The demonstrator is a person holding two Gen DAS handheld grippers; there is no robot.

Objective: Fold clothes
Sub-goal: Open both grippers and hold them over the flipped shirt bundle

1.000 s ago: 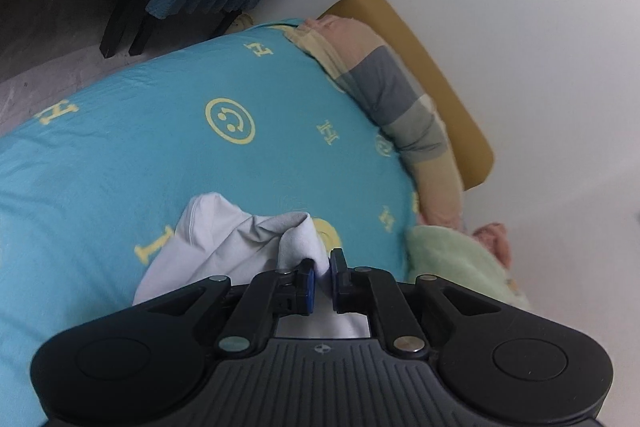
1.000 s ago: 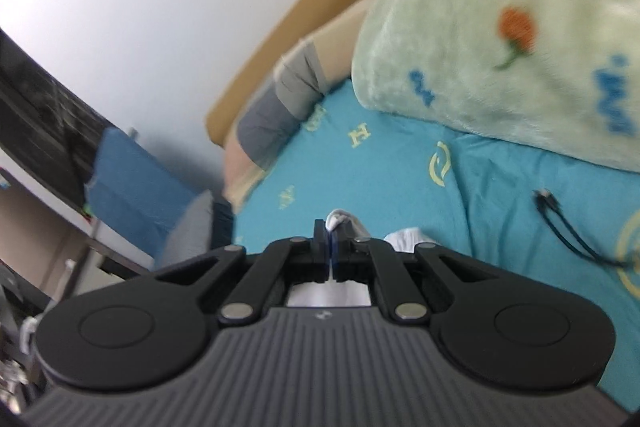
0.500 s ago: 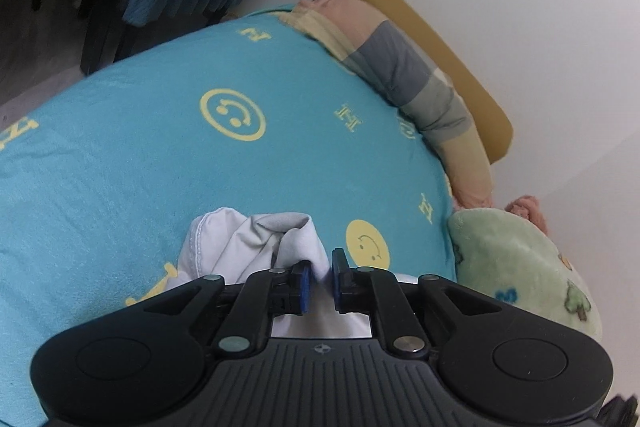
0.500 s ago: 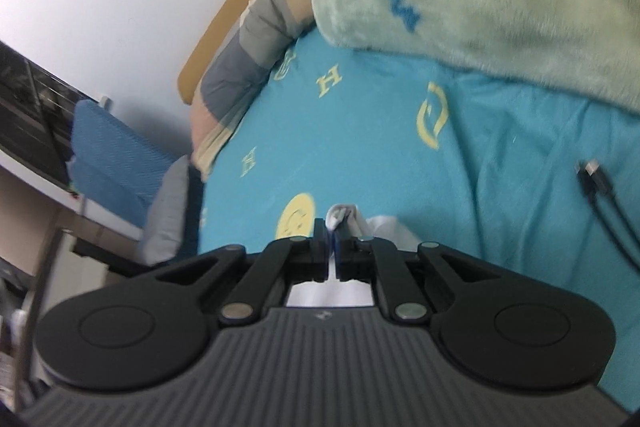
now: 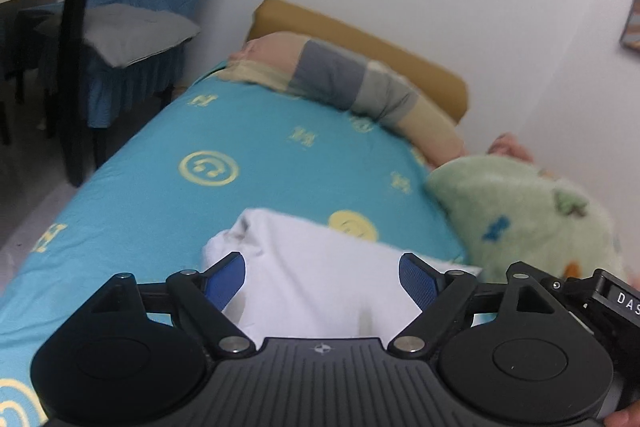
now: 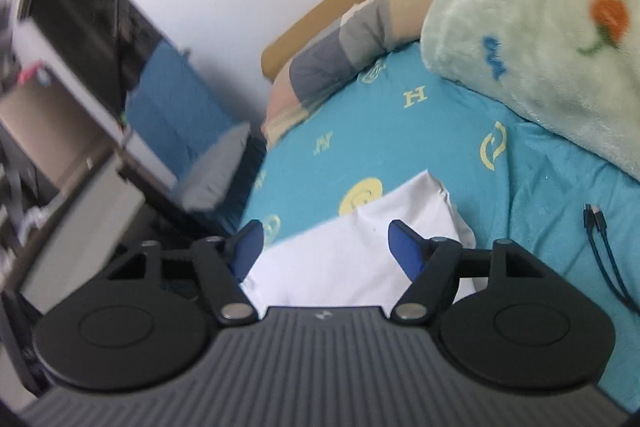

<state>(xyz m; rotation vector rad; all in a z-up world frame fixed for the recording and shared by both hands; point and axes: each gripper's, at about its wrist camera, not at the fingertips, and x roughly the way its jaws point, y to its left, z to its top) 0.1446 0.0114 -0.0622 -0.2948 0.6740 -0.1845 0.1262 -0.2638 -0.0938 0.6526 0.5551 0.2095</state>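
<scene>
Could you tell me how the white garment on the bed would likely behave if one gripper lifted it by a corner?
The white garment looks like thin cloth with soft creases, so it would probably droop and unfold. It seems light for its size. On the smooth blue sheet it may slide when pushed.

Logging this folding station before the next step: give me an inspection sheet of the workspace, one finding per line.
Surface: bed with a turquoise sheet printed with yellow smileys and letters.
Job's things: white garment lying folded on the sheet; its corner shows in the right wrist view.
Clutter: green fleece blanket heaped at the far side; striped pillow at the headboard.
Grippers: left gripper open, right gripper open, both over the garment, gripping nothing.
Cables: dark USB cable on the sheet beside the garment.
Surroundings: white wall; blue-covered chair with a grey cushion beside the bed.
</scene>
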